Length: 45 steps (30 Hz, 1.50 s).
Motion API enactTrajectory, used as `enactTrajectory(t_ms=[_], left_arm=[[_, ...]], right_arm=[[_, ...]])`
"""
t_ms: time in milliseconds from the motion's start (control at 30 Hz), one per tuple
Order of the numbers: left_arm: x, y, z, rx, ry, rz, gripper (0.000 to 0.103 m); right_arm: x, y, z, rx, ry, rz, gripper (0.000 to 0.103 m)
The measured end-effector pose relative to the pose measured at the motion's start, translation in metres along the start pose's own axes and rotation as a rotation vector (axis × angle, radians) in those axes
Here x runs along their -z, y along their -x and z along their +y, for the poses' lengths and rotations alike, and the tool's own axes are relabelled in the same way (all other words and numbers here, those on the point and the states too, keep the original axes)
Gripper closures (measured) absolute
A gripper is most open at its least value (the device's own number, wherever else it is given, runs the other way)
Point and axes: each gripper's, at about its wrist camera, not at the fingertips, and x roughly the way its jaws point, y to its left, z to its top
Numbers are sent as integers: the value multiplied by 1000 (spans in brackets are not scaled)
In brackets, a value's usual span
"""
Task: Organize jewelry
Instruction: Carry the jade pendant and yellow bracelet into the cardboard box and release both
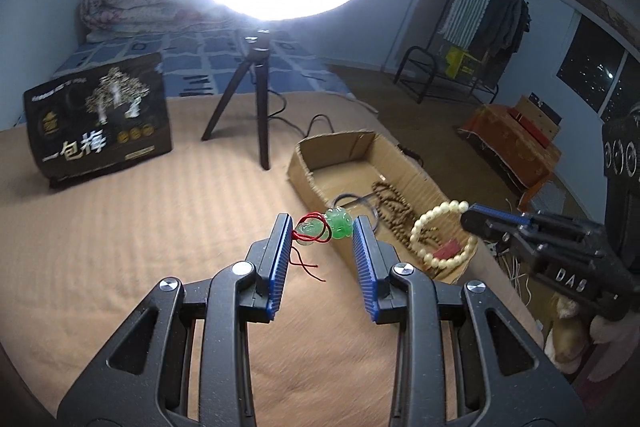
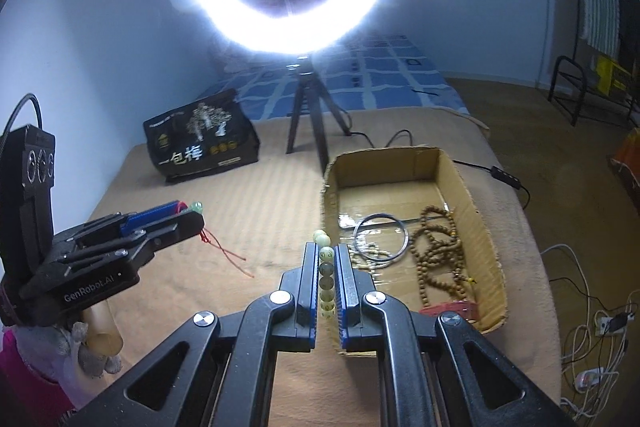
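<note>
The left gripper (image 1: 322,227) has its jaws spread wide, with the green jade pendant (image 1: 338,223) on its red cord (image 1: 308,259) hanging at the tips over the tan blanket (image 1: 140,227), just beside the cardboard box (image 2: 452,171). How it hangs there, I cannot tell. The right gripper (image 2: 329,247) is clamped on a cream bead bracelet (image 1: 442,235) above the box. The carved stone looks smooth, slippery and chippable; the thin cord seems the safer hold. Inside lie brown wooden beads (image 2: 438,251) and a thin metal bangle (image 2: 382,237).
</note>
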Motion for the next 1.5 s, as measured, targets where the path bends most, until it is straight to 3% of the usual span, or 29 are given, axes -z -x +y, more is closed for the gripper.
enactTrajectory(t_ms=[433, 767, 1333, 1400, 1467, 1500], left_arm=[[-25, -49, -40, 18, -60, 27, 72], [-23, -90, -47, 20, -41, 78, 72], [-13, -116, -51, 9, -58, 128, 72], [-13, -116, -50, 3, -57, 126, 72], [-14, -116, -50, 4, -54, 125, 72], [-14, -116, -50, 3, -54, 125, 72]], right_arm=[[3, -20, -45, 28, -75, 46, 98], [8, -39, -68, 44, -121, 89, 98], [13, -60, -70, 61, -119, 132, 97], [13, -61, -70, 64, -117, 132, 94], [14, -61, -70, 70, -119, 129, 82], [14, -61, -70, 72, -121, 130, 82]])
